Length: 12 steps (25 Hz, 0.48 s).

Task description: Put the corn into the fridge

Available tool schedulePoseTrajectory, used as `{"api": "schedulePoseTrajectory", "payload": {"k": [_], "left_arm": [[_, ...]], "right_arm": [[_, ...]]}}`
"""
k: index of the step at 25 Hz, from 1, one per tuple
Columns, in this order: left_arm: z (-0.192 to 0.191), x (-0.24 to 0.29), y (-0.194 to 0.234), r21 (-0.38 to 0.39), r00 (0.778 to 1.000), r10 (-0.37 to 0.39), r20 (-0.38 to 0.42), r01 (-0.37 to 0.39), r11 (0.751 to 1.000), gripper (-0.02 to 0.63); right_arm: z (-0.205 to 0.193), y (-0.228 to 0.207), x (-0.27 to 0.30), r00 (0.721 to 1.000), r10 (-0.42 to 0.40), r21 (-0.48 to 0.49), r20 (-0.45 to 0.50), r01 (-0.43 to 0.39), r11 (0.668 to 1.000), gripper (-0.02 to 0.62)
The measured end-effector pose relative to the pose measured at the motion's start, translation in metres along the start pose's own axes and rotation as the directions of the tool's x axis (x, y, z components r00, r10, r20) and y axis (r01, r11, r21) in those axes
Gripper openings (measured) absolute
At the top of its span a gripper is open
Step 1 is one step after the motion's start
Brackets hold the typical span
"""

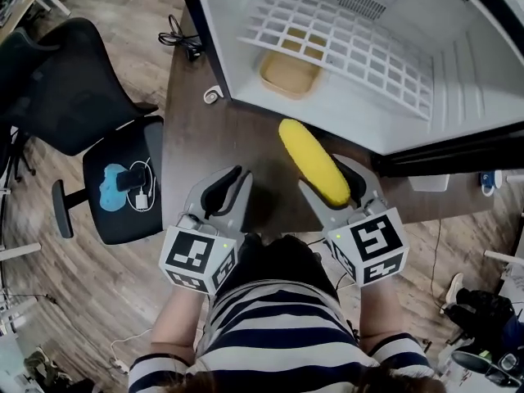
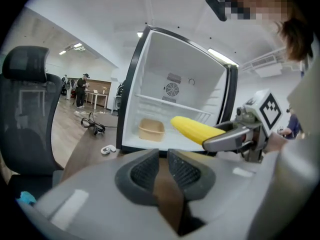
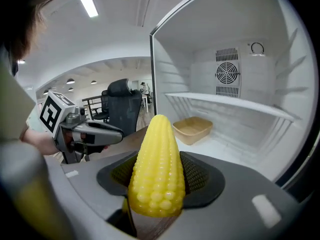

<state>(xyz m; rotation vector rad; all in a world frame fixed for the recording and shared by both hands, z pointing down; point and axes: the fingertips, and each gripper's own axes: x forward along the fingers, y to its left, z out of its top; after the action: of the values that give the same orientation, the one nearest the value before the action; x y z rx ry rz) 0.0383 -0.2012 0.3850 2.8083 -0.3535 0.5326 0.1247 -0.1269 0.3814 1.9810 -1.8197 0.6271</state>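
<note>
A yellow corn cob [image 1: 313, 162] is held in my right gripper [image 1: 325, 174], which is shut on its thick end; the tip points toward the open fridge [image 1: 352, 115]. Seen from the right gripper view, the corn [image 3: 156, 169] stands up between the dark pads, in front of the white fridge floor [image 3: 235, 146]. My left gripper [image 1: 233, 178] hovers over the brown table [image 1: 196, 142] to the left of the corn, shut on nothing. From the left gripper view, its jaws [image 2: 162, 160] stand together and the corn [image 2: 195, 129] shows to the right.
Inside the fridge a tan tray [image 1: 288, 74] sits under a white wire shelf [image 1: 344, 43]. A black cable [image 1: 176, 35] and a small white object [image 1: 213, 95] lie on the table's far left. A black office chair [image 1: 78, 88] stands left of the table.
</note>
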Motion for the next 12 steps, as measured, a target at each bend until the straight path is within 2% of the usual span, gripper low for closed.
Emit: {"api": "schedulePoseTrajectory", "payload": {"k": [12], "left_arm": [[0.067, -0.01, 0.009, 0.071, 0.993, -0.012, 0.119, 0.004, 0.997, 0.0]], "right_arm": [[0.101, -0.035, -0.011, 0.984, -0.103, -0.067, 0.145, 0.114, 0.991, 0.256]]}}
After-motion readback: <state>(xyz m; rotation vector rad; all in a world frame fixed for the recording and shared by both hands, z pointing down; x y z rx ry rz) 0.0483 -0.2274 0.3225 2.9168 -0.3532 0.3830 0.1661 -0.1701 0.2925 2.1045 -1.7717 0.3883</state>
